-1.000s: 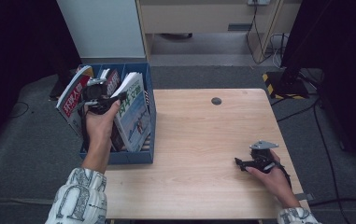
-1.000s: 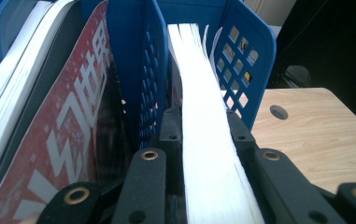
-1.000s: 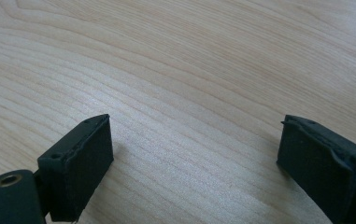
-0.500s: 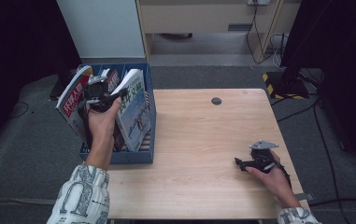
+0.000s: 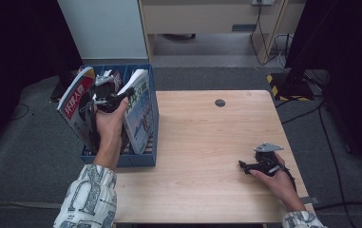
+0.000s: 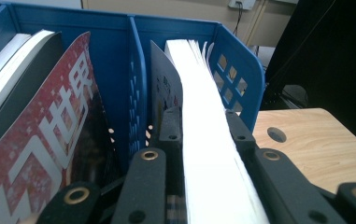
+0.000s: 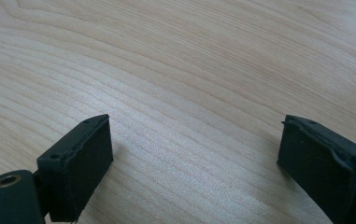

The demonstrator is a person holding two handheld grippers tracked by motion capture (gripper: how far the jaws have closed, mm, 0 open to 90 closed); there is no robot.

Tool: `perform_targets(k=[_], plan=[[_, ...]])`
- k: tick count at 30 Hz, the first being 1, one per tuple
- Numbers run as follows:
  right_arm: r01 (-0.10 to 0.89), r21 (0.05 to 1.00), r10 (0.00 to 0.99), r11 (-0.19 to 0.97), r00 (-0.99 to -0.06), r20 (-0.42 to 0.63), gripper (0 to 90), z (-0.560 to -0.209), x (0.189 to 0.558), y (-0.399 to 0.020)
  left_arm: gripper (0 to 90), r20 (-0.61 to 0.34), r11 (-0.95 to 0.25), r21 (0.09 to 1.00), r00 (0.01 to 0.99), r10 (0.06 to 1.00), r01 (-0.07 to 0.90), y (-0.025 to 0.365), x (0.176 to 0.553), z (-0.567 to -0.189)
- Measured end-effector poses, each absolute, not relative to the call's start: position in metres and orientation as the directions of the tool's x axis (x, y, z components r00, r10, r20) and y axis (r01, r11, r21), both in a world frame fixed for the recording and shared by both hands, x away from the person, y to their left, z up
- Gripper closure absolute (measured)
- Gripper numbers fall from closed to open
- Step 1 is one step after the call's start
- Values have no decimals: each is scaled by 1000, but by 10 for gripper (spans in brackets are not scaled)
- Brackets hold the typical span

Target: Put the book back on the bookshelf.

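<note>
Standing upright in the blue rack (image 5: 146, 156), magazine (image 6: 208, 154), spine down, long edge vertical.

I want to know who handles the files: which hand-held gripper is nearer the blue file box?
The left. The left hand-held gripper is inside the blue file box, clamped on a thick magazine. The right hand-held gripper rests open on the table, far from it.

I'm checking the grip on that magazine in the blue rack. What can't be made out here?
- Magazine cover: left gripper view shows its page edge only.
- Rack floor: high view, hidden by magazines and the hand.
- Left pad contact: jaws flank the pages; pressure unclear.
- Right gripper: bare table between open jaws.
</note>
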State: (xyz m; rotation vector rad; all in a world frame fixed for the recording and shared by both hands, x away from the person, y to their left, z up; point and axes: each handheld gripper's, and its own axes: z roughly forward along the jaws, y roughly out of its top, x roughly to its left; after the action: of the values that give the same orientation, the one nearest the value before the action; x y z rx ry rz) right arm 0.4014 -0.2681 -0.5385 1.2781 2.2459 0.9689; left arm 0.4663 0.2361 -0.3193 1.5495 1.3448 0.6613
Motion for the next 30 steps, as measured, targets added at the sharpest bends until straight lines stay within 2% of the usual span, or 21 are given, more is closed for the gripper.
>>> perform_targets(k=[30], plan=[[597,724,859,347,-512,11,103,-539,401,-268,730,-189,81,908,231,954,411,252,453,-336]])
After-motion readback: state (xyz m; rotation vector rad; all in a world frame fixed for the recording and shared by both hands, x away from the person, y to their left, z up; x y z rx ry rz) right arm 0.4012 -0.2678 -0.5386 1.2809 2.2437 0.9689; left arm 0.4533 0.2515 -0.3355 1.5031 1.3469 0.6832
